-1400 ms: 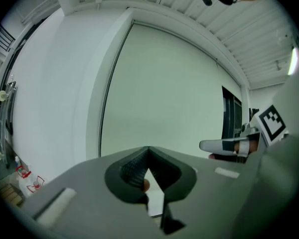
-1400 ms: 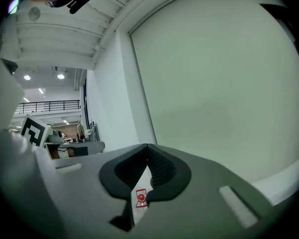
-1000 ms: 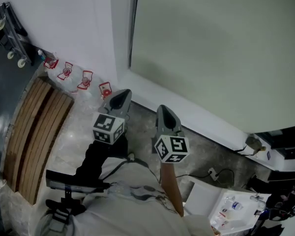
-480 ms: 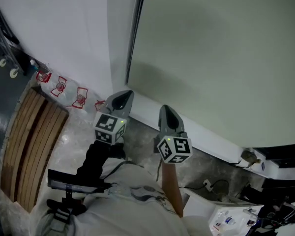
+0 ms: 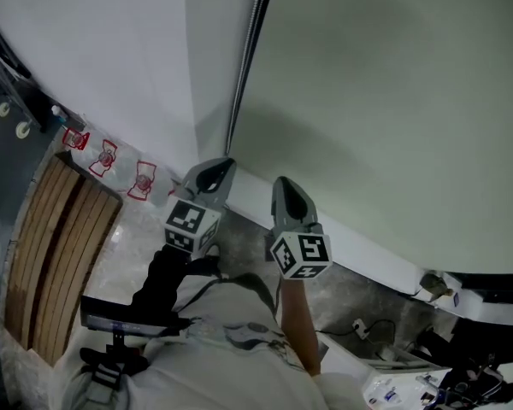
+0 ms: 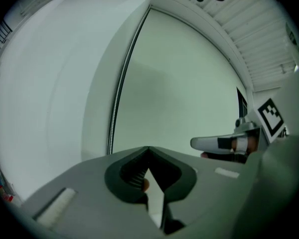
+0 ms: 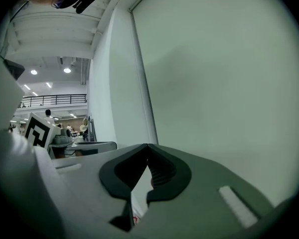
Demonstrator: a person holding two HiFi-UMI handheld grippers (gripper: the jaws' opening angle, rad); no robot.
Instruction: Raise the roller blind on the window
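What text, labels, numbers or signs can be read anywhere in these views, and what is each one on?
No words or numbers can be read in any view.
Left marker cube and right marker cube: black-and-white square patterns only, no letters.
Bottles by the wall: red-and-white labels, too small to read.
Small items at the lower right: print too blurred to read.

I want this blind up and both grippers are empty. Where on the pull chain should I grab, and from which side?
Probably pinch the chain on its low straight run, near the left gripper, approaching from the room side: it hangs thin and vertical beside the blind's left edge.
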